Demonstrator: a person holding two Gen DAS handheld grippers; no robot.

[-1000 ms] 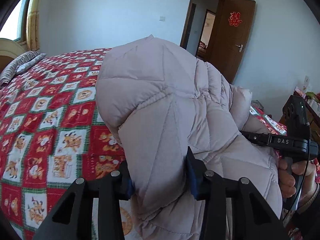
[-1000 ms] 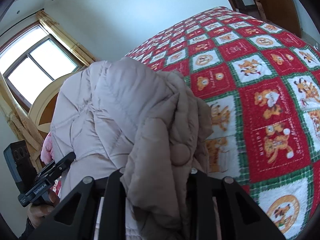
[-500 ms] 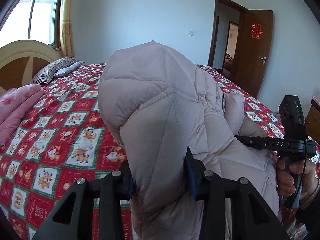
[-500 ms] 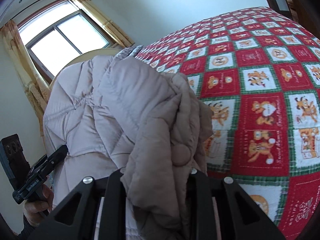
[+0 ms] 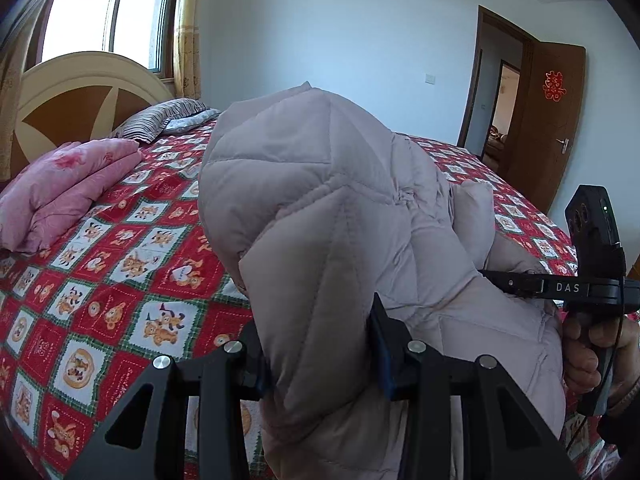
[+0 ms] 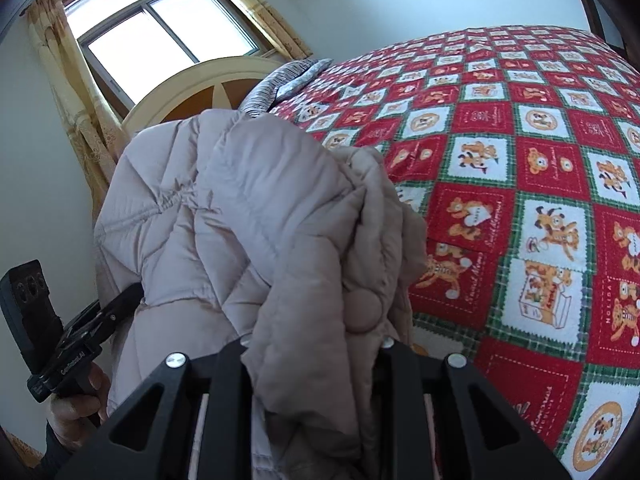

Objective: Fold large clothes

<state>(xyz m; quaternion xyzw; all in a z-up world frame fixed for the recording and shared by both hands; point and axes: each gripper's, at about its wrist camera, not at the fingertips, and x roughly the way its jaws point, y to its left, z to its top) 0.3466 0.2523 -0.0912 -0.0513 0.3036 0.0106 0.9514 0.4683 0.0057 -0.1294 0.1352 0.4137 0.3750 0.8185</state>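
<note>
Jacket: a pale quilted jacket (image 5: 340, 220) is held bunched above the bed, filling the frame centre.
Left gripper: the left gripper (image 5: 320, 364) is clamped on a thick jacket fold at lower centre.
Right gripper: the right gripper (image 6: 312, 344) is closed on bunched jacket fabric at lower centre.
Bed: a red cartoon-patterned bedspread (image 6: 520, 200) is seen at right.
Bedding: a folded pink quilt (image 5: 60, 184) is seen at left.

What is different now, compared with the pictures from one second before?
Both grippers swung the jacket toward the bed's head: the headboard, window and pink quilt came into the left view. Nothing was released. The left gripper and right gripper still clamp the jacket.
</note>
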